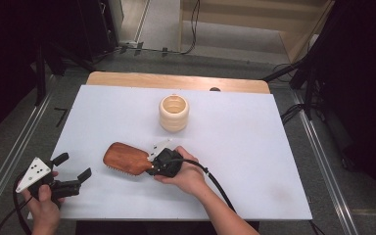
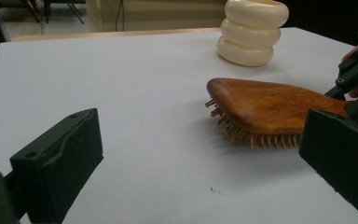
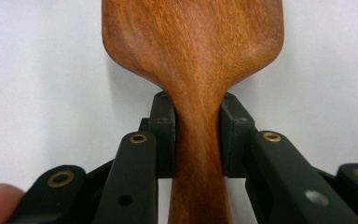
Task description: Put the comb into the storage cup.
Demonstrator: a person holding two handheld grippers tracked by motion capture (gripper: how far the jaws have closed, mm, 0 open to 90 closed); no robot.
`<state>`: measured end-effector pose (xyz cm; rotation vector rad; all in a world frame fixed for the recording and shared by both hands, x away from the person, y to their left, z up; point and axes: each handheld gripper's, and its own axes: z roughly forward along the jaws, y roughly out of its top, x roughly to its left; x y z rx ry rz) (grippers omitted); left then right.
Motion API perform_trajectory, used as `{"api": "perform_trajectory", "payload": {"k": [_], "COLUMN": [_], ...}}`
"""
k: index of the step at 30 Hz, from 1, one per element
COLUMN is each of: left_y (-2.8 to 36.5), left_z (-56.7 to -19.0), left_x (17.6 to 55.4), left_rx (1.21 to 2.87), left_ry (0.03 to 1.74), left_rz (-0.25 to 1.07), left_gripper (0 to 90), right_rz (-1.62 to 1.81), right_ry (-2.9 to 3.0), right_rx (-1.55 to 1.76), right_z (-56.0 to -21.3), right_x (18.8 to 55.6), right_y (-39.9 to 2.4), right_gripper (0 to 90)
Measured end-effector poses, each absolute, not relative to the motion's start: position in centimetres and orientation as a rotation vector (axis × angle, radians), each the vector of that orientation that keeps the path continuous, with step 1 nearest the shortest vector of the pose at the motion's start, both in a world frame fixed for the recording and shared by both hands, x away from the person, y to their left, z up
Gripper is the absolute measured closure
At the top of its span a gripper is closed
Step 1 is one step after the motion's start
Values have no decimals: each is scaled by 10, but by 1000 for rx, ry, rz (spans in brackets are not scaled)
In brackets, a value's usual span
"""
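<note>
My left gripper [image 1: 73,169] sits low at the near left corner of the table [image 1: 254,161], hand wrapped round its body, grey plate on top, pointing right toward the brush. Its jaws stand wide apart with nothing between them; in the left gripper view bare table lies in the gap. The wooden hairbrush [image 1: 127,159] lies ahead of those jaws and off to their right, well apart from them.

My right gripper [image 1: 159,164] is held level by my right hand [image 1: 188,176], forearm coming in from the near edge, pointing left. Its jaws are clamped on the brush's neck, one pad on each side, where handle widens to head.

Brush: reddish-brown polished wood, oval paddle head, back up, wooden pins facing down at the table.

Cream ribbed cup [image 1: 174,113] stands upright beyond both jaws, well apart.
</note>
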<state>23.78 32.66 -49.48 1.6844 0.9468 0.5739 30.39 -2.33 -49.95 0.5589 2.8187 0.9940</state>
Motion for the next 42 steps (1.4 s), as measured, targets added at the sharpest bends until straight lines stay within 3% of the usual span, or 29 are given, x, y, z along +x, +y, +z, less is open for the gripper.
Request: {"api": "perform_trajectory", "payload": {"k": [29,42], "left_y": [326,299], "left_z": [-491,-467], "left_x": [237,233], "left_rx": [1694,1703], "left_ry": [944,872], "left_rz": [583,619], "left_gripper": [0,0], "right_rz": [1302,1368], "right_ry": [2570,2485], "right_rx": [644,694], "right_z": [-487,-485], "right_x": [281,269], "right_y": [-89,-121], "right_gripper": [695,695]}}
